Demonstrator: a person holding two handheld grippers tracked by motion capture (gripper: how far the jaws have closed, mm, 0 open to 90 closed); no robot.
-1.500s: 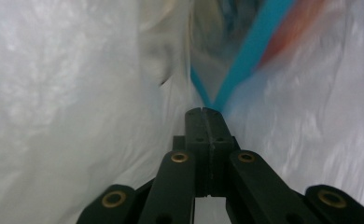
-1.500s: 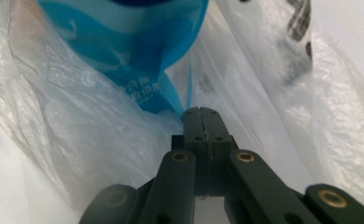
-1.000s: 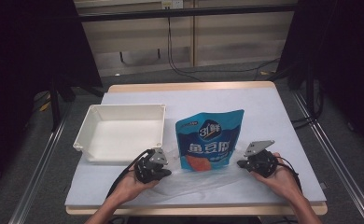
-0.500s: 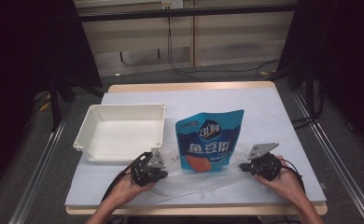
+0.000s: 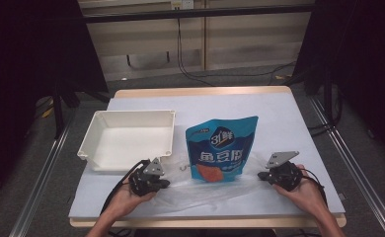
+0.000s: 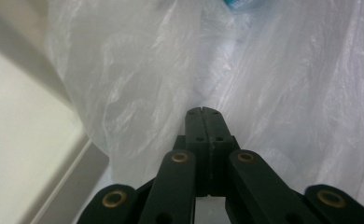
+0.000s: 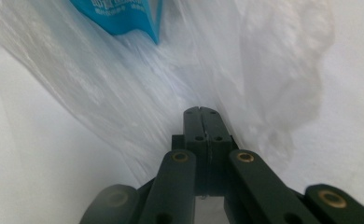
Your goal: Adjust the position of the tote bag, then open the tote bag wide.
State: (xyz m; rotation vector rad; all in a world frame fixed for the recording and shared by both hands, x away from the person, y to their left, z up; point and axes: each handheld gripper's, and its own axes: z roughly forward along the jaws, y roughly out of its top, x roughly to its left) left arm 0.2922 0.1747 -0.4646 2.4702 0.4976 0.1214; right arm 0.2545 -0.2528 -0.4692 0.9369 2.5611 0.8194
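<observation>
Clear plastic bag (image 5: pixel 205 190) lies flat on counter (image 5: pixel 289 123) between both hand-held grippers, left (image 6: pixel 202 111) and right (image 7: pixel 202 110), each clenched on its edge.

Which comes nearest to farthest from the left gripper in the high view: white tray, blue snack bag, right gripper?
1. White tray: just above the left gripper, its front wall nearly touching.
2. Blue snack bag: right of it, mid-table.
3. Right gripper: far right, past the bag.

Dark room; slatted wall (image 5: pixel 195 44); grey floor (image 5: pixel 32 197).
</observation>
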